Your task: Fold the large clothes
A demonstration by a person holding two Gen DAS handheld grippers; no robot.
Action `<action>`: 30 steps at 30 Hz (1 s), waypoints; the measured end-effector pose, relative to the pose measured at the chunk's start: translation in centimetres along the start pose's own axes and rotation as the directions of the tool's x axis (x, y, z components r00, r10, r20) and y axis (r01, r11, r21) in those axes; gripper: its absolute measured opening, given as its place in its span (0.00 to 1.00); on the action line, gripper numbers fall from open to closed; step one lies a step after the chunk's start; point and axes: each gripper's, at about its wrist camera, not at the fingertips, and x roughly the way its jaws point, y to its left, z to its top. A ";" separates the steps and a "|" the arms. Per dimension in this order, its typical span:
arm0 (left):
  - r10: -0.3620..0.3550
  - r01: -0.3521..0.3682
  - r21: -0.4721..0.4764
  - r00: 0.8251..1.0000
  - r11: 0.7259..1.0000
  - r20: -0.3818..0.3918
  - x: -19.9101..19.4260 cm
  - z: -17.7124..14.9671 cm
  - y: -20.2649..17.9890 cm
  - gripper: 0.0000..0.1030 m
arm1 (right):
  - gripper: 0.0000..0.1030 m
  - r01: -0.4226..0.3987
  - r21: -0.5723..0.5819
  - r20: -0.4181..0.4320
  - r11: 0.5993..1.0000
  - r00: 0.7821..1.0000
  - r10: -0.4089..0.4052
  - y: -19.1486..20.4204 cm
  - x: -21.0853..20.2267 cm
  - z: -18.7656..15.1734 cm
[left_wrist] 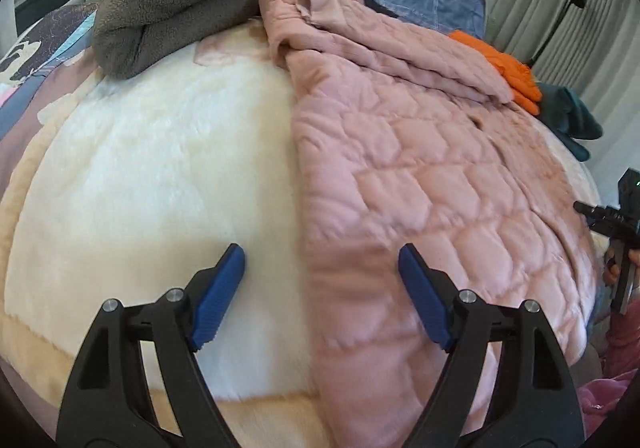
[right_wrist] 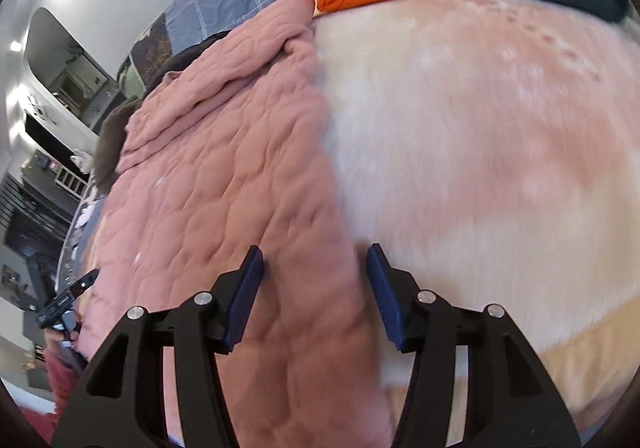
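Two parted tools above pink jacket (left_wrist: 420, 167).

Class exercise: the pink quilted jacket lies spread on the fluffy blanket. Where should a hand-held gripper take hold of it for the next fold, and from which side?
Probably the long side edges of the pink quilted jacket. They lie flat and exposed on the cream blanket. Bring each open hand-held gripper, left and right, in from its own outer side, sliding one pad under the edge.
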 end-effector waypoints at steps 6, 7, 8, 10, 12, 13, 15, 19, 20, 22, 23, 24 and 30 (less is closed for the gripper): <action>-0.079 0.079 0.012 0.997 0.997 -0.008 -1.8 -2.6 -1.1 0.77 | 0.53 -0.020 0.008 0.024 1.000 1.000 0.020 0.7 -1.9 -3.2; -0.081 0.081 0.017 0.997 0.997 -0.007 -1.9 -3.0 -1.2 0.77 | 0.53 -0.024 0.013 0.028 1.000 0.999 0.023 0.6 -2.2 -3.6; -0.086 0.086 0.021 0.996 0.996 -0.005 -2.2 -3.5 -1.3 0.77 | 0.53 -0.029 0.019 0.029 0.999 0.999 0.028 0.5 -2.4 -3.9; -0.107 0.107 0.016 0.994 0.994 0.001 -2.7 -4.1 -1.4 0.76 | 0.53 -0.045 0.036 0.035 0.998 0.998 0.044 0.3 -2.9 -4.5; -0.144 0.144 0.002 0.990 0.990 0.004 -3.2 -4.6 -1.6 0.72 | 0.54 -0.069 0.051 0.044 0.996 0.997 0.067 0.3 -3.4 -4.9; -0.155 0.155 -0.004 0.988 0.988 0.005 -3.4 -4.7 -1.7 0.72 | 0.54 -0.085 0.057 0.049 0.995 0.995 0.082 0.3 -3.7 -5.1; -0.169 0.169 -0.004 0.986 0.986 0.011 -3.6 -4.5 -2.1 0.64 | 0.54 -0.131 0.071 0.054 0.989 0.990 0.127 0.5 -4.1 -4.8; -0.219 0.219 -0.004 0.974 0.976 0.058 -3.9 -2.5 -3.1 0.54 | 0.54 -0.190 0.041 0.069 0.981 0.980 0.187 1.5 -3.7 -3.0; -0.201 0.201 0.010 0.977 0.980 0.064 -3.8 -2.1 -3.4 0.54 | 0.54 -0.176 0.033 0.057 0.984 0.983 0.174 1.6 -3.1 -2.7; -0.138 0.137 0.021 0.989 0.990 0.046 -3.3 -2.2 -3.3 0.54 | 0.54 -0.123 0.056 0.012 0.991 0.992 0.123 1.1 -1.9 -2.9; -0.123 0.122 0.016 0.992 0.992 0.033 -3.0 -2.4 -3.0 0.57 | 0.53 -0.128 0.059 0.004 0.990 0.992 0.128 0.7 -1.7 -3.3; -0.111 0.110 0.006 0.994 0.994 0.016 -2.7 -2.8 -2.5 0.58 | 0.53 -0.136 0.053 0.011 0.989 0.991 0.135 0.5 -1.9 -3.7; -0.157 0.157 -0.025 0.988 0.987 0.005 -2.0 -3.9 -1.1 0.59 | 0.43 -0.197 0.019 -0.001 0.980 0.980 0.197 0.7 -2.6 -4.3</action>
